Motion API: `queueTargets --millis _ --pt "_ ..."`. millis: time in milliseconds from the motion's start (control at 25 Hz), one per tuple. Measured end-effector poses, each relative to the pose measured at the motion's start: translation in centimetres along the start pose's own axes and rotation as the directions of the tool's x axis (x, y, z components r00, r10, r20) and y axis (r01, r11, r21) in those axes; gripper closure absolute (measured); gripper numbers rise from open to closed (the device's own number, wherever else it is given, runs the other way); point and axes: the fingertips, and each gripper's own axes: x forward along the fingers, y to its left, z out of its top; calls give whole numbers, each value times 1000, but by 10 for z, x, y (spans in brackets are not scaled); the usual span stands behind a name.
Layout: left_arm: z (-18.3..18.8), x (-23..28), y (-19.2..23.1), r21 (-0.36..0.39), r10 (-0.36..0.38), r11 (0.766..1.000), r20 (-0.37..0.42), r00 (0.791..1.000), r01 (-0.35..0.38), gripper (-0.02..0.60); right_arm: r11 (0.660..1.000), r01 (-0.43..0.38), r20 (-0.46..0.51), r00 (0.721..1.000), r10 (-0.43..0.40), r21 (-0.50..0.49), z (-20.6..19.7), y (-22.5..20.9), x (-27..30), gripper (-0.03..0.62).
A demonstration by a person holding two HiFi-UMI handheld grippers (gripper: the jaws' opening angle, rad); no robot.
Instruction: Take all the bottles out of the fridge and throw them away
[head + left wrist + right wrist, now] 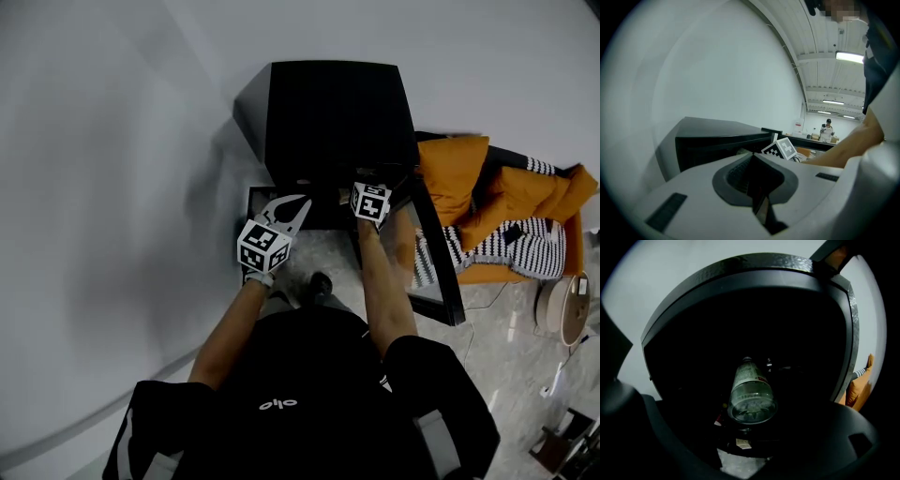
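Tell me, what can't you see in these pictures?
- Fridge inside: head view, hidden under its own top.
- More bottles beside the bottle: right gripper view, too dark.
- Bottle's label: right gripper view, too small and dim.
- Person far back: left gripper view, too small.

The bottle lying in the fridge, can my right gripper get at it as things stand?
Probably yes. The fridge door stands open, the right gripper has its jaws wide apart, and the bottle lies base-first straight ahead with nothing visible in between.

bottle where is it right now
The bottle lies on its side inside the open fridge, centre of the right gripper view, base toward the camera.
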Motion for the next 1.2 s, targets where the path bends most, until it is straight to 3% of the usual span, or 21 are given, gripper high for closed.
queueTargets --millis 320,560,600,1200 --pt "-10 -3 -2 -9 28 1000 -9 1000 -28 575 999 -46 -8 999 45 -19 -3 6 5 221" --pt "-14 -10 4 -22 58 998 -6 998 -58 575 998 -11 -27 1000 9 -58 0 4 17 224" --pt "-13 -11 6 -23 64 998 -4 998 -64 575 998 -7 -27 1000 5 -63 1 3 15 251" --pt "-16 -61 2 -38 89 995 44 995 -88 575 994 -44 -27 999 42 -100 -20 35 -57 260"
